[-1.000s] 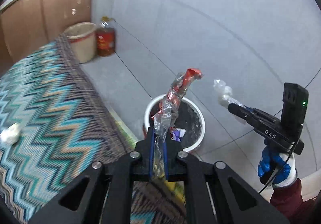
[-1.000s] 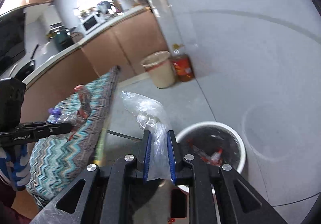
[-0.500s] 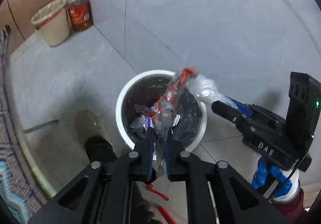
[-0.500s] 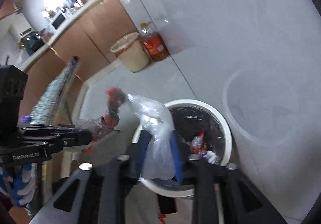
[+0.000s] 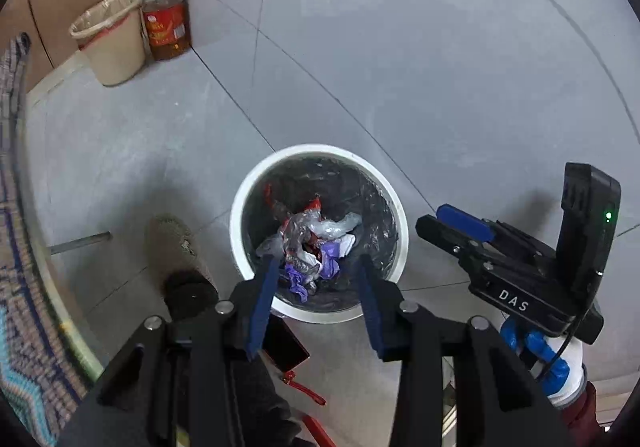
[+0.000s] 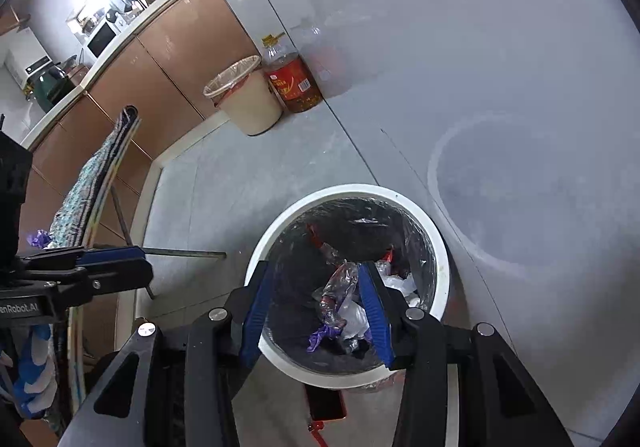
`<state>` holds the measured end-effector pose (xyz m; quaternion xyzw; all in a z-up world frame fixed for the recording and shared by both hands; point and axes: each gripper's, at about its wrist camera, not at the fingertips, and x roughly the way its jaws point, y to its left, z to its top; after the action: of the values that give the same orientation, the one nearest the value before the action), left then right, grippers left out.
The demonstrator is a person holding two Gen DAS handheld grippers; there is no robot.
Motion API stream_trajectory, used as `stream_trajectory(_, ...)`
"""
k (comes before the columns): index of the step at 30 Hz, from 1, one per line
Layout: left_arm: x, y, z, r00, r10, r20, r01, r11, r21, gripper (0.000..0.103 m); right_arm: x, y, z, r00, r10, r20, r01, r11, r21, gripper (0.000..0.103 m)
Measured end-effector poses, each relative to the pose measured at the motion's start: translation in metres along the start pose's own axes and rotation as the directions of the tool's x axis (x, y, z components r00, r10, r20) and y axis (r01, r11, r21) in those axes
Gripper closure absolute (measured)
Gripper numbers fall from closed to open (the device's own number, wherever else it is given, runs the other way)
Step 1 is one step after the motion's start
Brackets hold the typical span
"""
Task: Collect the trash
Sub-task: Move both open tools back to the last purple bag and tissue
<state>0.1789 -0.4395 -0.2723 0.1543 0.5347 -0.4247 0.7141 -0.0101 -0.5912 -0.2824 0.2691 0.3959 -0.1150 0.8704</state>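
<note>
The trash (image 5: 308, 243) lies in a loose heap at the bottom of the bin (image 5: 240, 207): crinkled clear plastic film, a wrapper with red print, white scraps and a few purple shreds, all tangled together. In your right wrist view the same heap (image 6: 344, 307) sits low and slightly right of centre inside the bin (image 6: 436, 243).

The bin is round, with a smooth white rim and a glossy black liner that wrinkles down its wall. It stands on pale grey floor tiles (image 5: 400, 67) with thin dark joints.

Your left gripper (image 5: 318, 279) hangs over the near rim with its blue-padded jaws spread wide and nothing between them. Your right gripper (image 6: 316, 299) is likewise spread and empty above the bin; from the left view it shows to the right of the bin (image 5: 452, 223).

Far left, a cream pail (image 5: 110, 39) with a thin clear liner stands beside an oil bottle (image 5: 166, 23) of amber liquid with a red label. At the left edge runs a woven zigzag cloth (image 5: 16, 327) in teal and brown.
</note>
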Motion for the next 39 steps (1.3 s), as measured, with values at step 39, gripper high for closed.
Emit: stream_trajectory(39,-0.291,0.074,-0.186,0.728,0.370,0.577,-0.318,0.928,-0.194,0.053,-0.127,0.280,-0.019,0.963,0.180,0.200,-0.079,0.899,-0.431,0.048)
